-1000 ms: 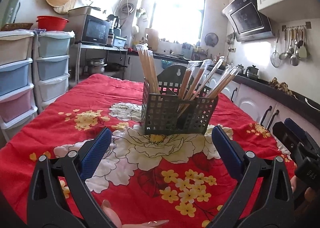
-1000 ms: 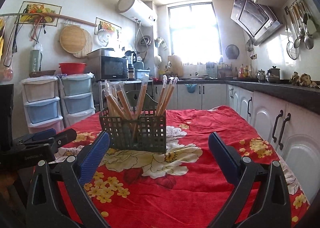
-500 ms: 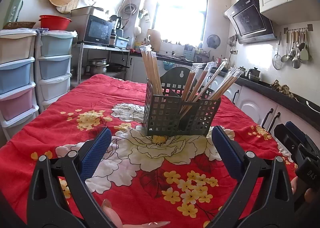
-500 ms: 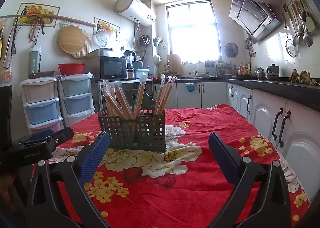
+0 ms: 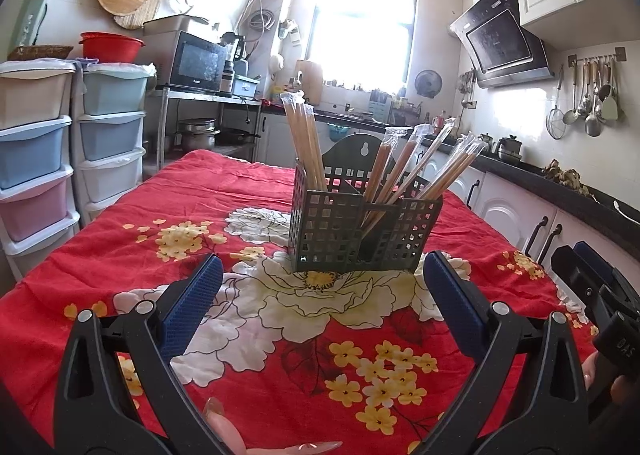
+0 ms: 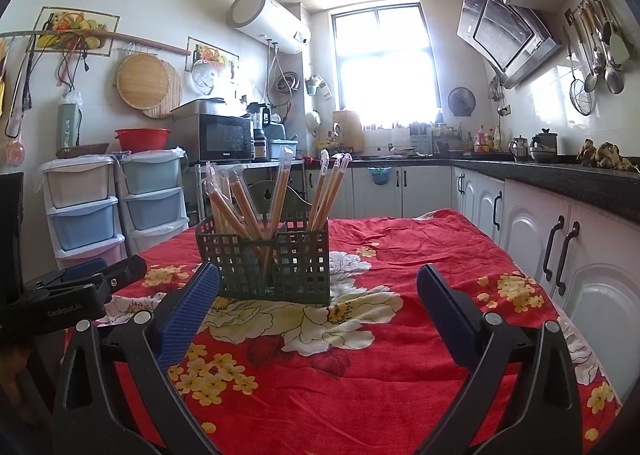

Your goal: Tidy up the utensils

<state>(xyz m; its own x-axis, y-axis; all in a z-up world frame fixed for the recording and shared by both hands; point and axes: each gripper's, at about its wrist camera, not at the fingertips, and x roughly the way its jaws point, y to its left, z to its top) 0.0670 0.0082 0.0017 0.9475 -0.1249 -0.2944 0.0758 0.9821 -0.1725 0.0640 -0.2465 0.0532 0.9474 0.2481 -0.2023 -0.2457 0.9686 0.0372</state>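
A dark green lattice utensil basket (image 5: 362, 233) (image 6: 266, 261) stands on the red flowered tablecloth (image 5: 224, 191) (image 6: 404, 243). Several plastic-wrapped chopstick pairs (image 5: 404, 167) (image 6: 276, 191) stand leaning in its compartments. My left gripper (image 5: 320, 307) is open, nothing between its blue pads, a short way in front of the basket. My right gripper (image 6: 318, 309) is open too and holds nothing; the basket sits ahead, slightly to its left. In the left wrist view the right gripper's body shows at the far right edge.
Stacked plastic drawers (image 5: 52, 143) (image 6: 116, 207) stand left of the table. White cabinets with a black counter (image 5: 560, 191) (image 6: 560, 183) run along the right. A microwave (image 6: 224, 143) is on a rack behind. A person's fingertips (image 5: 224, 427) show at the bottom.
Both cameras have tilted up a little, so the basket sits slightly lower and closer in view. Both grippers stay open; nothing on the table has moved.
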